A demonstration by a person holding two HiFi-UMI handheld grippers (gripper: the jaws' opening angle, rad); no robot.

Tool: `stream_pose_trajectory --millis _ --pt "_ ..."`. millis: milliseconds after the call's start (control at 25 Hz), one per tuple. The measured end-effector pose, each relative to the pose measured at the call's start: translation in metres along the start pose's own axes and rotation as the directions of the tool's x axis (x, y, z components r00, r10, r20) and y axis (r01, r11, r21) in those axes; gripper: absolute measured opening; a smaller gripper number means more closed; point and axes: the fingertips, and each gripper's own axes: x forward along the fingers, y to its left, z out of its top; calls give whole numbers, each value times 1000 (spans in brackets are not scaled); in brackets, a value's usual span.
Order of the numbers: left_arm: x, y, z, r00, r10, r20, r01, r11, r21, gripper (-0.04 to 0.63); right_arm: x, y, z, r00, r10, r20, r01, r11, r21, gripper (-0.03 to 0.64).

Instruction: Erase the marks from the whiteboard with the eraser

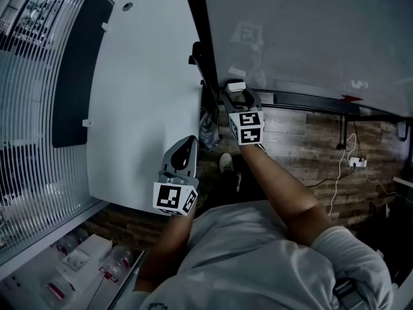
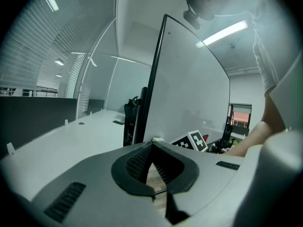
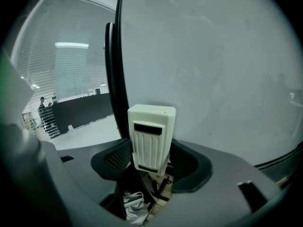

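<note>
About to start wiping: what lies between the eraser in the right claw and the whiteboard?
Nothing: in the right gripper view the eraser shows against bare whiteboard beside its dark frame. Contact can't be told.

No words or numbers are legible, even on the whiteboard [image 1: 310, 37] at one o'clock; the near cube [image 1: 174, 197] and far cube [image 1: 248, 126] bear square patterns (no letters).

Your left gripper [image 1: 188, 142] sits low and close to your body, its jaws pressed together with nothing between them. Your right arm [image 1: 279, 185] stretches farther forward, and the right gripper [image 1: 236, 90] at its end has its jaws clamped on the eraser [image 3: 150, 138].
</note>
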Motion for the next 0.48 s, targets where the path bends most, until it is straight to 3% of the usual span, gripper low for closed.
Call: stream_pose_trajectory --millis 480 --pt "58 -63 4 990 -138 -21 139 990 31 6 -62 -109 0 993 -115 37 113 992 46 245"
